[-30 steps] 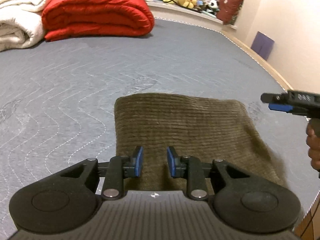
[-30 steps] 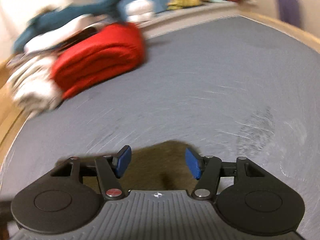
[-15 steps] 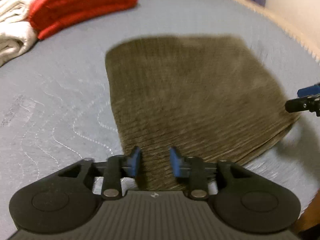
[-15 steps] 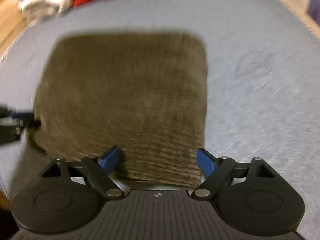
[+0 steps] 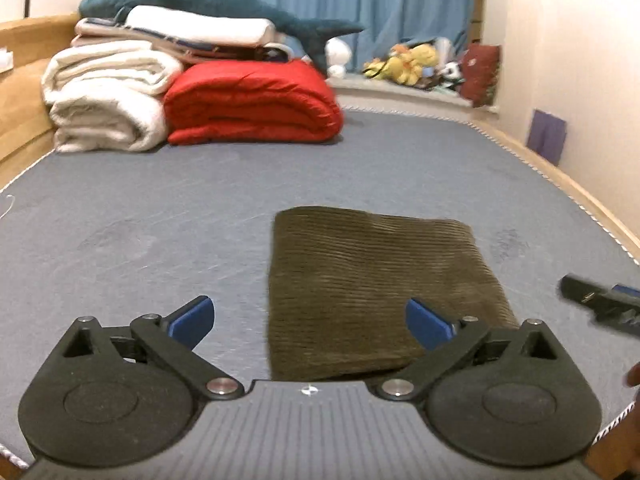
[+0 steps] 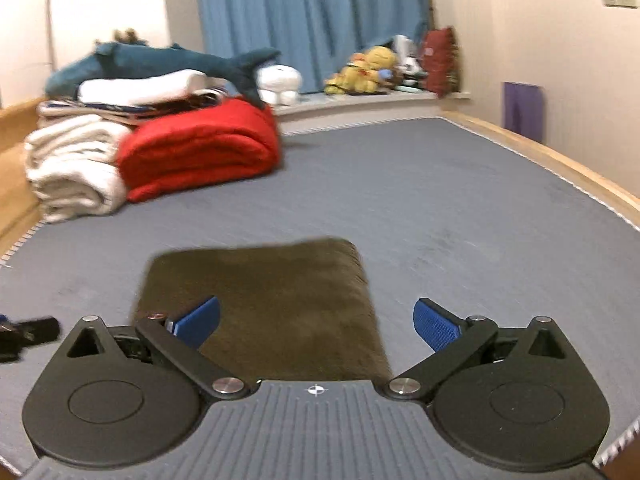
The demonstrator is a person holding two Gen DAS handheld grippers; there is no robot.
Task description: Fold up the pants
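Observation:
The olive corduroy pants point(image 5: 372, 280) lie folded into a flat rectangle on the grey mattress point(image 5: 200, 208), also seen in the right wrist view as pants point(image 6: 272, 300). My left gripper point(image 5: 310, 320) hovers above and short of the fold's near left edge, its jaws opening wide with nothing pressed between the pads. My right gripper point(image 6: 316, 322) hangs over the near right edge, jaws likewise opening wide and gripping nothing. Each gripper's tip shows at the edge of the other's view: the right gripper point(image 5: 600, 304) and the left gripper point(image 6: 24, 334).
A folded red quilt point(image 5: 252, 102) and a white blanket point(image 5: 108, 96) are stacked at the far end, with a blue plush shark point(image 5: 208, 0) on top. Plush toys point(image 5: 416, 64) sit on the sill. A wooden bed rail point(image 5: 580, 196) runs along the right.
Both grippers have let their jaws spread from nearly together to wide apart and pulled back from the pants. Both views have tilted up, so the fold now lies further ahead.

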